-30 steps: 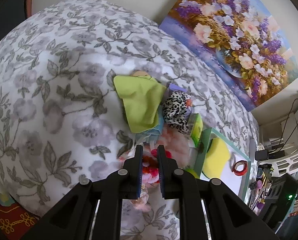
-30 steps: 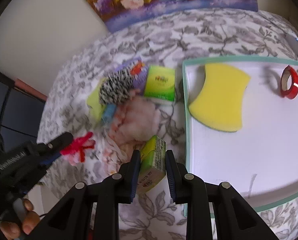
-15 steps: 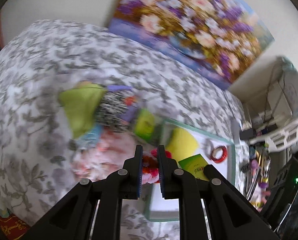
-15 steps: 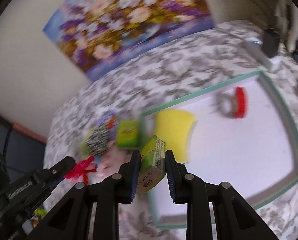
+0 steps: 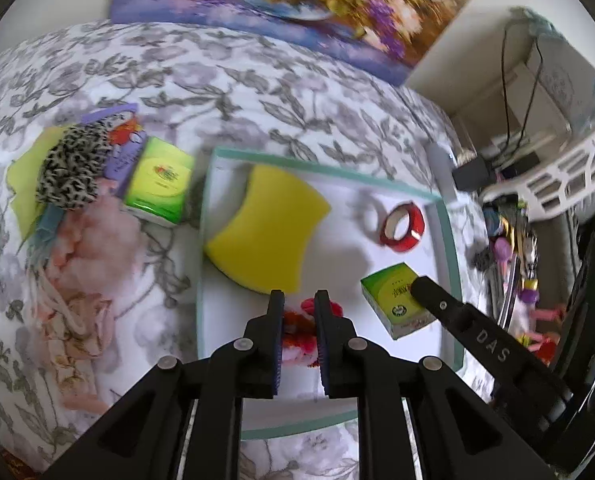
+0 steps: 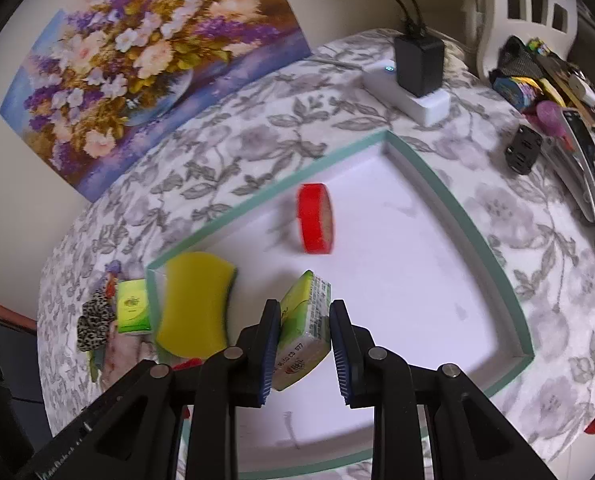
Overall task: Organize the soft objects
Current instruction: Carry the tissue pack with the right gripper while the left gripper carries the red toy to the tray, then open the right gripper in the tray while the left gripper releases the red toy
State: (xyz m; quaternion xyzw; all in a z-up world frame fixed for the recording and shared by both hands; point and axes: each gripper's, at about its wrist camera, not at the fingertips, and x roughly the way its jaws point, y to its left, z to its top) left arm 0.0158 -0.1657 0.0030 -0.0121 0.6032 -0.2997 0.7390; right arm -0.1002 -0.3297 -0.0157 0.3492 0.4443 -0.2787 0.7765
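My left gripper (image 5: 299, 300) is shut on a red and pink fluffy toy (image 5: 297, 326) and holds it over the near part of the white tray (image 5: 445, 236). My right gripper (image 6: 301, 308) is shut on a green tissue pack (image 6: 303, 320) above the tray (image 6: 457, 216); the pack also shows in the left wrist view (image 5: 393, 304). A yellow sponge (image 5: 267, 224) and a red tape roll (image 5: 403, 226) lie in the tray. Left of the tray on the floral cloth sit another green tissue pack (image 5: 159, 182), a leopard-print cloth (image 5: 71, 168), a pink fluffy cloth (image 5: 93, 252) and a lime cloth (image 5: 23, 178).
A flower painting (image 6: 145, 60) leans on the wall behind the table. A white power strip with a black adapter (image 6: 413, 80) sits past the tray's far corner. Cluttered items (image 6: 553, 96) and a white basket (image 5: 557, 172) stand at the right.
Both grippers have swung right from the cloth pile to above the tray, each still holding its item. The tray now fills both views.
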